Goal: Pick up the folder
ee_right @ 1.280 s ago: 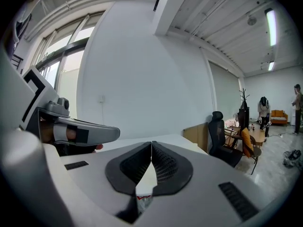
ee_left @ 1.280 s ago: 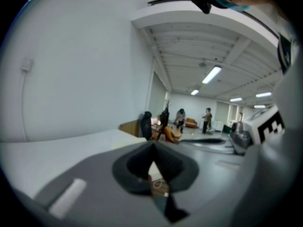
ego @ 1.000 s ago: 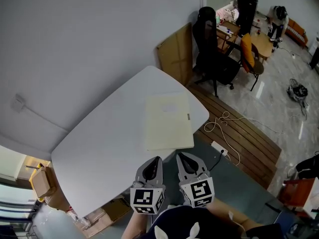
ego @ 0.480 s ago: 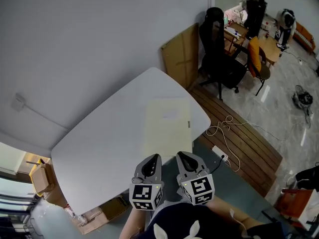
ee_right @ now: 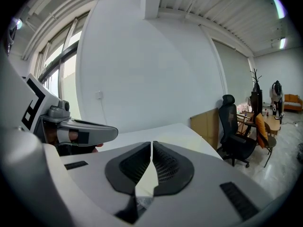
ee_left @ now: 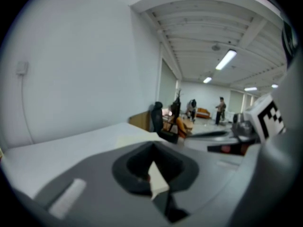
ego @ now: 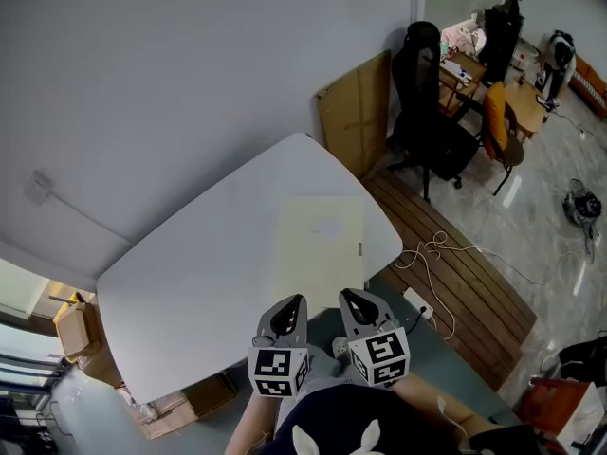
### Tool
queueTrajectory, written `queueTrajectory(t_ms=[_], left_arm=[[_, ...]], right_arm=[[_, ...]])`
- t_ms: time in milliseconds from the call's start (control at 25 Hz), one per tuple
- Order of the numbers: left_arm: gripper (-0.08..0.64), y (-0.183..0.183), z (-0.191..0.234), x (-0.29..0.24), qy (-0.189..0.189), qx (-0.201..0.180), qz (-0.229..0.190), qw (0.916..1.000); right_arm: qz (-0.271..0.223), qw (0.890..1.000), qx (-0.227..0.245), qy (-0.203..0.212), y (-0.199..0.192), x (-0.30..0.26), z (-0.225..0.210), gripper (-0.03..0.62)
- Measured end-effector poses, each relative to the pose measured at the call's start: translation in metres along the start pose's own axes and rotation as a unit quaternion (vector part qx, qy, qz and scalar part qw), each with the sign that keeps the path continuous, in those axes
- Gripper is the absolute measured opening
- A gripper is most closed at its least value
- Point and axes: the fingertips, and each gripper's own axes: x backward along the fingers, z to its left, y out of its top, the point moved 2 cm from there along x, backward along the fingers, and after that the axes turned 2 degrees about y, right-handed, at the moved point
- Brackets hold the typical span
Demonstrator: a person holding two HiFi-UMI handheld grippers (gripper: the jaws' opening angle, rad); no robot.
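Observation:
A cream folder (ego: 321,249) lies flat on the white table (ego: 199,254), near its right-hand corner. My left gripper (ego: 295,300) and right gripper (ego: 352,296) are side by side at the table's near edge, both pointing at the folder's near edge. In the head view their tips sit just short of it, and I cannot tell whether they touch it. In the left gripper view the left gripper (ee_left: 152,146) has its jaws shut with nothing held. The right gripper (ee_right: 151,144) is likewise shut and empty, with pale table and folder showing through the slit below the pads.
A black office chair (ego: 432,112) and a cardboard sheet (ego: 356,112) stand past the table's far right corner. A wooden slat platform (ego: 465,273) with a white cable and power strip (ego: 417,301) lies to the right. Boxes (ego: 171,408) sit under the table's left end.
Both grippers have crept forward and a little lower toward the folder's near edge. Their jaws stayed shut and the folder has not moved.

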Motion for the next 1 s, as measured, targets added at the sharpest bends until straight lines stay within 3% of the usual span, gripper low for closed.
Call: queueTrajectory(t_ms=[560,880,1000], left_arm=[[0.005,-0.002,0.026,-0.015,0.01,0.03,0.01,0.9995],[0.008,-0.002,0.036,-0.038,-0.024,0.02,0.034,0.9989],[0.042,-0.006,0.042,-0.048,-0.037,0.015,0.051,0.9979]], right_arm=[[0.021,1.0,-0.018,-0.002,-0.005,-0.015,-0.007,0.011],[0.038,0.998,-0.034,-0.021,-0.005,-0.031,-0.02,0.012],[0.053,0.997,-0.045,-0.031,-0.011,-0.038,-0.025,0.012]])
